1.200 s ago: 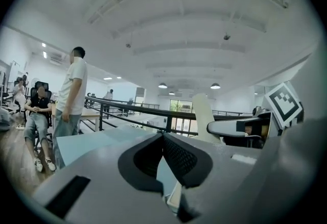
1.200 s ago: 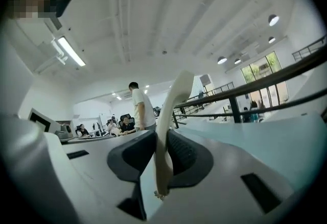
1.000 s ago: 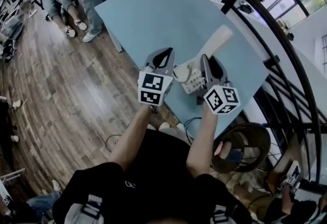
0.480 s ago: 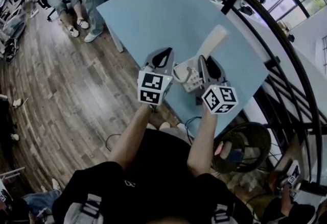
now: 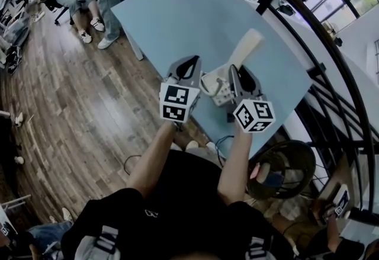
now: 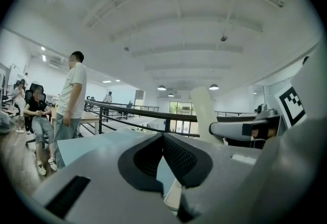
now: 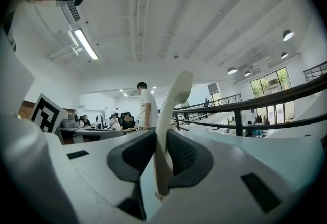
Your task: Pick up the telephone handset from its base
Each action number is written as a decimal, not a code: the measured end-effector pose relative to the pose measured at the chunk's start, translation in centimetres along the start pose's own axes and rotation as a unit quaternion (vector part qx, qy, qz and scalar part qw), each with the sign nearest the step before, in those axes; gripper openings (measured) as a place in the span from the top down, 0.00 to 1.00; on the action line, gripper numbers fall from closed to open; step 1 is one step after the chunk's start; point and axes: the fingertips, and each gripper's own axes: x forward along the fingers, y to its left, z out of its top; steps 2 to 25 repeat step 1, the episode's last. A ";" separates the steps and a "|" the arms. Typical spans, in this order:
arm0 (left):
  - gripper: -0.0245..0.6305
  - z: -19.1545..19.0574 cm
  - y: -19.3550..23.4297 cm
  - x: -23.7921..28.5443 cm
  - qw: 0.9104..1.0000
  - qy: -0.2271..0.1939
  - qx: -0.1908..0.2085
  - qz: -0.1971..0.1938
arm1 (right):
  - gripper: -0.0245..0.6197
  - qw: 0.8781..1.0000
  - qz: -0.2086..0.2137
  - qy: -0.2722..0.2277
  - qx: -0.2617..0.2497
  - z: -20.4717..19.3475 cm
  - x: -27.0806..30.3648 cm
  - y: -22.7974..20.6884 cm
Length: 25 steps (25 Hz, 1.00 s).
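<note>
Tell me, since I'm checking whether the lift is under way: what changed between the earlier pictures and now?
The right gripper, shut on the handset, drifted slightly toward the left gripper, taking the handset along. Nothing was taken hold of or let go. The left gripper, shut and empty, the base and the table stayed as they were.

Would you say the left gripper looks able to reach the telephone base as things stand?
Probably yes: the telephone base lies beside the left gripper, nothing between them, and the right gripper holds the handset. The left fingers are together, though.
</note>
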 end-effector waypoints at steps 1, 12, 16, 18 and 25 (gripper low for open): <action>0.96 -0.1 -0.1 0.1 1.000 0.000 -0.001 0.000 | 0.84 1.000 0.000 0.000 0.001 -0.1 0.0 -0.1; 0.96 -0.1 -0.1 0.1 1.000 0.000 -0.001 0.000 | 0.84 1.000 0.000 0.000 0.001 -0.1 0.0 -0.1; 0.96 -0.1 -0.1 0.1 1.000 0.000 -0.001 0.000 | 0.84 1.000 0.000 0.000 0.001 -0.1 0.0 -0.1; 0.96 -0.1 -0.1 0.1 1.000 0.000 -0.001 0.000 | 0.84 1.000 0.000 0.000 0.001 -0.1 0.0 -0.1; 0.96 -0.1 -0.1 0.1 1.000 0.000 -0.001 0.000 | 0.84 1.000 0.000 0.000 0.001 -0.1 0.0 -0.1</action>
